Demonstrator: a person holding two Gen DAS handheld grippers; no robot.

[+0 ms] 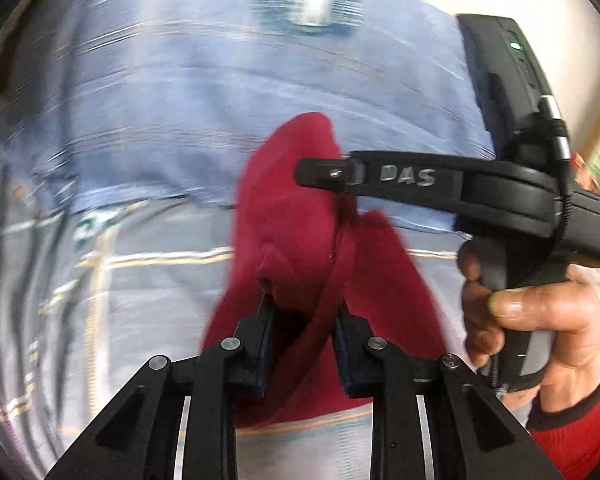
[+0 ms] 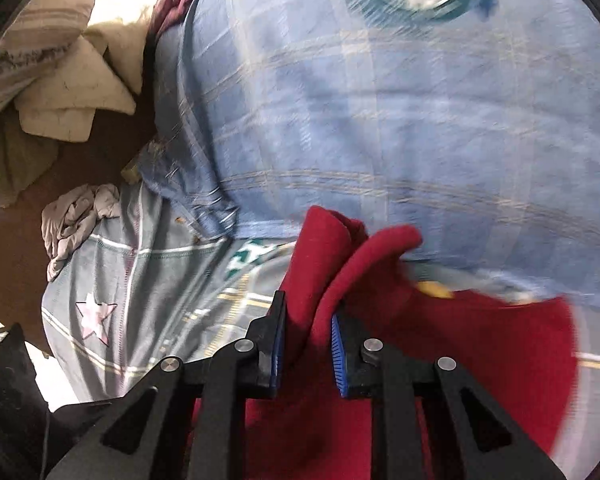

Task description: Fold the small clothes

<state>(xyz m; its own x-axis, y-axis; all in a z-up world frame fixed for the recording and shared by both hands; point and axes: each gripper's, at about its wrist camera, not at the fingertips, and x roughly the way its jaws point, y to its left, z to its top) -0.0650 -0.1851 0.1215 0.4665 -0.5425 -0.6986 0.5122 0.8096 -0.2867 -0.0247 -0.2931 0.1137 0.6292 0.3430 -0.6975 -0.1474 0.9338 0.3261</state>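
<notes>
A dark red small garment hangs bunched above a blue checked bedsheet. My left gripper is shut on a fold of the red garment, which runs up between its fingers. My right gripper reaches in from the right in the left wrist view and pinches the garment's upper part; a hand holds its grip. In the right wrist view my right gripper is shut on a thick red fold, with more red cloth hanging below right. Both views are motion-blurred.
The blue checked sheet covers the bed, with a grey-blue star-print cloth at its near edge. A crumpled grey garment and a pile of cream and striped cloths lie to the left on a brown surface.
</notes>
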